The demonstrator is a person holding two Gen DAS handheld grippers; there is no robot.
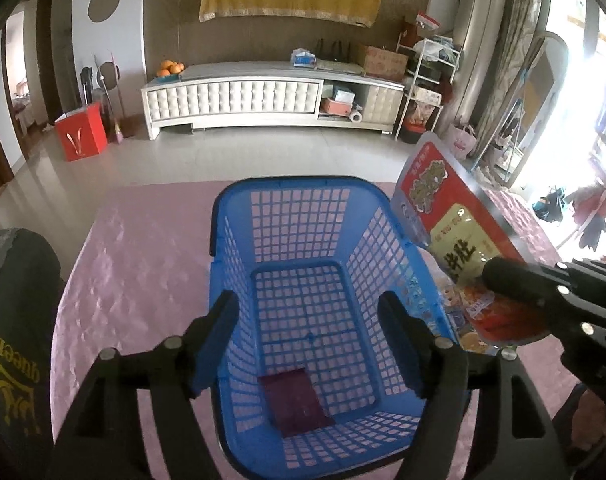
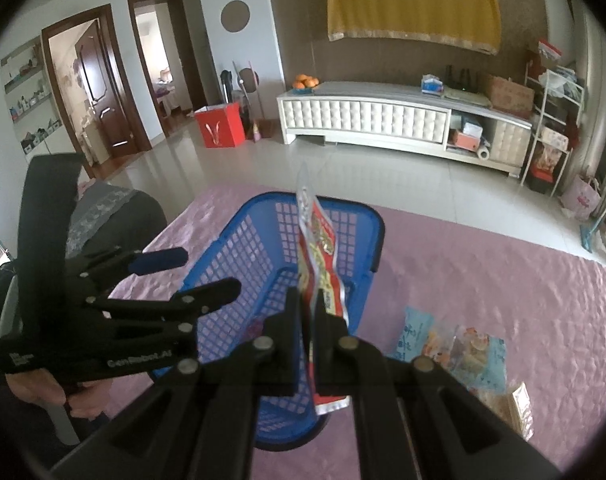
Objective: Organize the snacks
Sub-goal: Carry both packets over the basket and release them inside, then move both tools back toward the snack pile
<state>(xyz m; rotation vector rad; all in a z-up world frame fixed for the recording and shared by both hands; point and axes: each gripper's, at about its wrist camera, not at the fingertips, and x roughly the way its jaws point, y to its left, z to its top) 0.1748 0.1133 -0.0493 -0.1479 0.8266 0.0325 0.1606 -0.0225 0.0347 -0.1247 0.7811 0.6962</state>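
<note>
A blue lattice basket point(image 1: 223, 240) stands on the pink tablecloth, with a dark purple packet point(image 1: 295, 404) lying on its bottom. My left gripper point(image 1: 309, 324) is open and empty, its fingers over the basket's near end. My right gripper point(image 2: 307, 300) is shut on a red and yellow snack bag point(image 2: 319, 248), held upright just right of the basket point(image 2: 231, 256). The same bag point(image 1: 455, 220) and the right gripper point(image 1: 499, 276) show at the right of the left wrist view. The left gripper point(image 2: 207, 272) shows beside the basket's left wall.
Several loose snack packets point(image 2: 459, 348) lie on the pink tablecloth point(image 2: 503, 280) right of the basket. Beyond the table are a tiled floor, a white TV cabinet point(image 1: 243, 96) and a red box point(image 1: 81, 132).
</note>
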